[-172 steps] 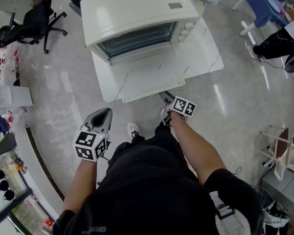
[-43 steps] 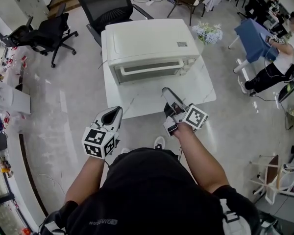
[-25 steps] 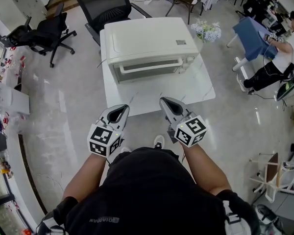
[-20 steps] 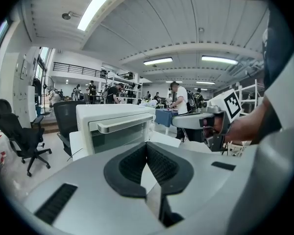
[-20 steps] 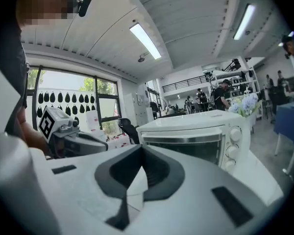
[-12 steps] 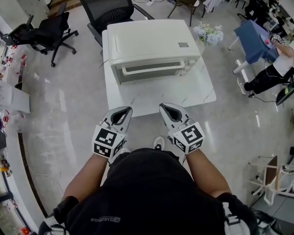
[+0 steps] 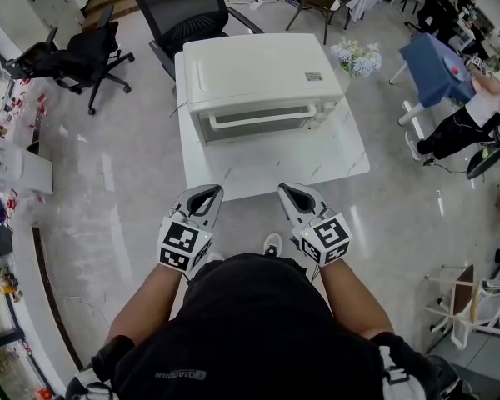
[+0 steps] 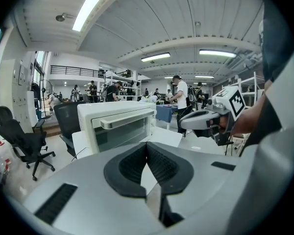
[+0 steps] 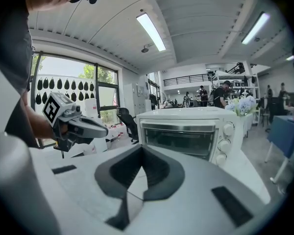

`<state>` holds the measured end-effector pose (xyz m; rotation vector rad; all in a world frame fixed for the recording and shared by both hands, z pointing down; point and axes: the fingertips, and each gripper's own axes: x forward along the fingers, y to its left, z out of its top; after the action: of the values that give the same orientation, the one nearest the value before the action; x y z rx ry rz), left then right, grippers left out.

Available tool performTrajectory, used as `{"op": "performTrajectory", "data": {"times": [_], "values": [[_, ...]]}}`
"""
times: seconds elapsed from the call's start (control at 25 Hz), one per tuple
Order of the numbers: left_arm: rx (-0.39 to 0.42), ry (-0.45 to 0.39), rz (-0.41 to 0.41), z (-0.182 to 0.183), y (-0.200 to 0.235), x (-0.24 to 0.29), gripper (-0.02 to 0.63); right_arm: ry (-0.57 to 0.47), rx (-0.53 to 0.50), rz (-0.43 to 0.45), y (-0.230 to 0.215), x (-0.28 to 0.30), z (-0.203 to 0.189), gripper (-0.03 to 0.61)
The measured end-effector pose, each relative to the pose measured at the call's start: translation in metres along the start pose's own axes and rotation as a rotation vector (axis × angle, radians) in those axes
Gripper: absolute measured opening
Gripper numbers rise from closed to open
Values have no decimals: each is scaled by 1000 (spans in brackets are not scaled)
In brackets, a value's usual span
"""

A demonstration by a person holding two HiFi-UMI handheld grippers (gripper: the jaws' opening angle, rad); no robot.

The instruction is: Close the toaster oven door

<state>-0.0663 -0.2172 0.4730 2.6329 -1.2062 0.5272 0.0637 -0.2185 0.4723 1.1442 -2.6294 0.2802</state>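
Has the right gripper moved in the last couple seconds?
Yes: right gripper pulled back toward the person, from over the table to its near edge.

Toaster oven [image 7: 258, 73] on marble table [image 7: 275, 158]

A white table [image 7: 317, 152] lies just ahead of the left gripper [image 7: 203, 195] and the right gripper [image 7: 293, 193]. Past its far edge stands a black chair [image 7: 183, 7]. A second black chair [image 7: 79, 52] sits ahead and well to the left of the left gripper. Ahead and right of the right gripper, near the table's far corner, are flowers [image 7: 356, 57]. Farther right are a blue table [image 7: 437, 61] and a seated person [image 7: 471, 119]. A white rack [image 7: 462, 302] stands to the right of the right gripper and behind it.
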Motion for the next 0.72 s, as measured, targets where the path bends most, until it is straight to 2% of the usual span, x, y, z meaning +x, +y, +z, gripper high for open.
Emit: {"op": "performTrajectory", "data": {"times": [0.16, 0.32, 0.72], "values": [[-5, -5, -4, 1, 0, -1, 3, 2, 6, 4, 1, 1, -1, 2], [-43, -15, -9, 3, 2, -2, 3, 0, -1, 12, 6, 2, 0, 2], [-30, -15, -12, 6, 0, -3, 3, -7, -8, 23, 8, 1, 5, 2]]}}
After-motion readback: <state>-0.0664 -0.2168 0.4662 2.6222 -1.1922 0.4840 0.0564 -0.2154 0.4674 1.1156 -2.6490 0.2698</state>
